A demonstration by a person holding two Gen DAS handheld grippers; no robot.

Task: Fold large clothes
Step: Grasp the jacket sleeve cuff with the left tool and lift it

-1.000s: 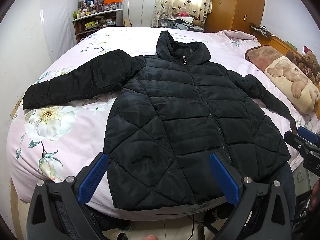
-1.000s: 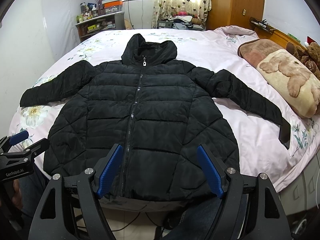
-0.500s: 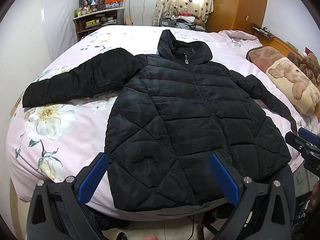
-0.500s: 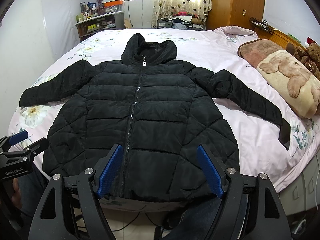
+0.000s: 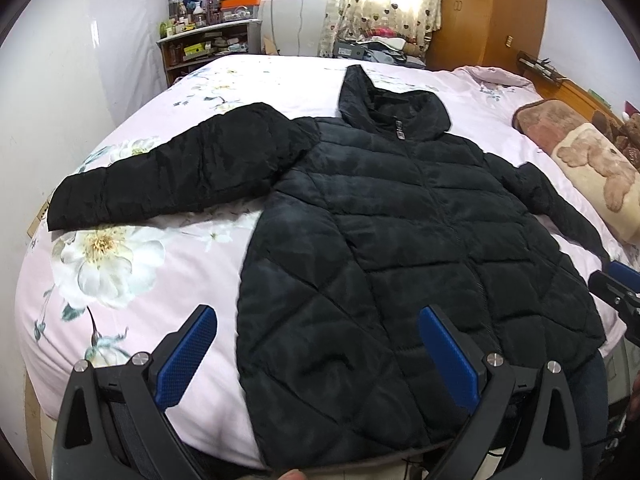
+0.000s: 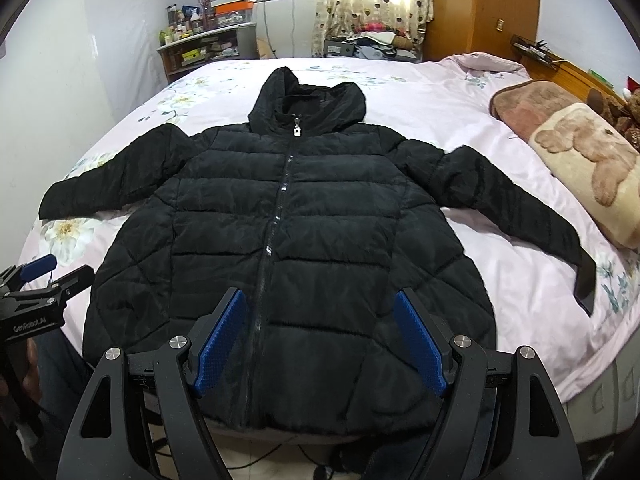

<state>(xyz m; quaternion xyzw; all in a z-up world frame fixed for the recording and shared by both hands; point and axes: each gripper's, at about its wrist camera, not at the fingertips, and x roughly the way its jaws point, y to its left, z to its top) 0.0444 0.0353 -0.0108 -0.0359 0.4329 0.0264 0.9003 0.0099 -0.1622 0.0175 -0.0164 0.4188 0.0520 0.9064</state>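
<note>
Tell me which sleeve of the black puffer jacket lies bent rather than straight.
The sleeve nearest the bear-print pillow: this sleeve kinks at the elbow; the other sleeve runs straight.

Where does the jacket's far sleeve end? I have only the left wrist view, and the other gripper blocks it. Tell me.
Observer: In the right wrist view, the black puffer jacket has that sleeve's cuff lying flat on the floral sheet, near the bed's edge.
Operator: Report the right gripper's jaws.
Observer: The right gripper has its jaws wide open and empty, over the jacket's hem.
Operator: Check the zipper.
Observer: The zipper is closed up to the collar.
</note>
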